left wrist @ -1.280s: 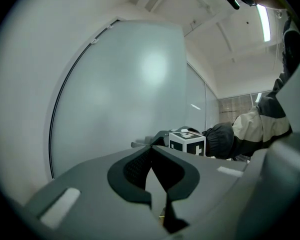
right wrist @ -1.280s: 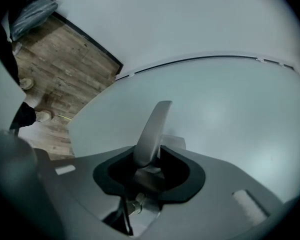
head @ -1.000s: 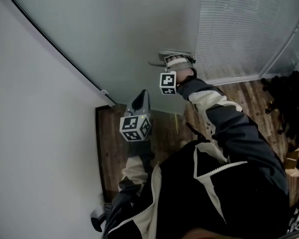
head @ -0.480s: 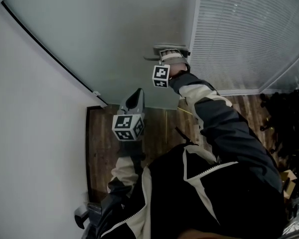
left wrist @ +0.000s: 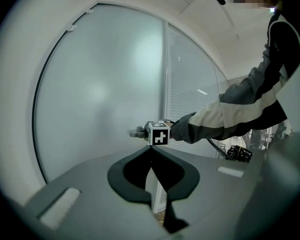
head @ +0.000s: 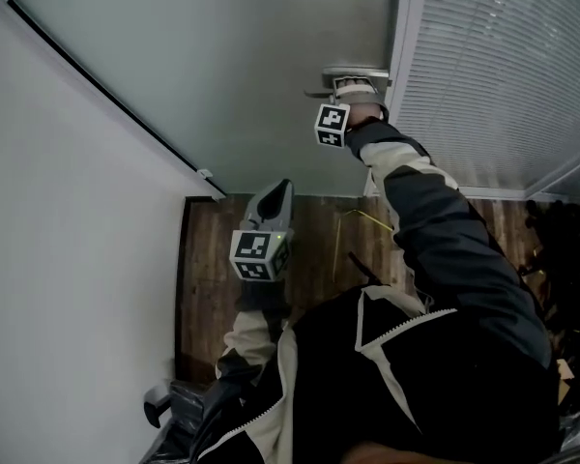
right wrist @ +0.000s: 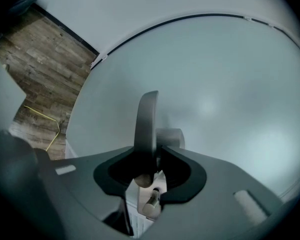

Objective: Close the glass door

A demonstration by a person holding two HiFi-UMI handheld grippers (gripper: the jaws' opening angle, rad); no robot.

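with my right gripper [right wrist: 151,151] clamped on the glass door [head: 232,66]'s lever handle [right wrist: 146,119] and my left gripper [left wrist: 151,151] pinched together, empty, i judge the closing swing is in hand, next needing a steady push to the door frame [head: 407,75].

Light is dim, cool and flat. The frosted glass door [left wrist: 100,94] glows softly with one diffuse bright patch and no hard glare. Both gripper views bulge fisheye-style and darken to black at the corners. The door handle [right wrist: 146,129], close to the lens, is blurred. The jacket [head: 445,385] sinks into shadow.
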